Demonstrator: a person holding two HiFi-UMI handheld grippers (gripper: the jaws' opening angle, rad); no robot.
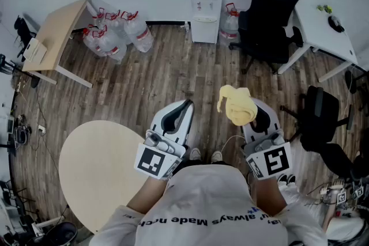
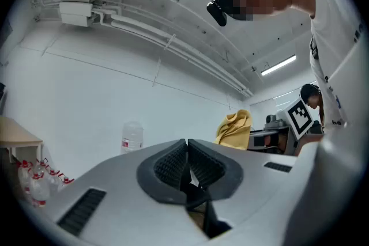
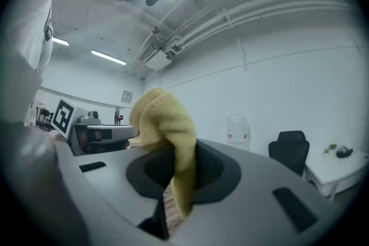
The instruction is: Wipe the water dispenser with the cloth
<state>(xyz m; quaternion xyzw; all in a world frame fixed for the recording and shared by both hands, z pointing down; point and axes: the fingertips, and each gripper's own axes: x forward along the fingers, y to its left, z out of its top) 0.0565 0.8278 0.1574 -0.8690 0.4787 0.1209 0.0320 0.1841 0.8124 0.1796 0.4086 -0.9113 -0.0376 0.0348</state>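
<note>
Right claw point(image 1: 257, 117), clamped on the cloth point(image 1: 237, 104), is well back from the dispenser point(image 1: 205, 8) and slightly to its right; left claw point(image 1: 184, 106), jaws together and empty, is slightly to its left.

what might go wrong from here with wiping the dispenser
The cloth is held by only a narrow fold in the right gripper, with most bunched above the jaws; it may slip out under wiping pressure. The water dispenser stands close beside a spare bottle and an office chair, so a wide sweep might knock them.
</note>
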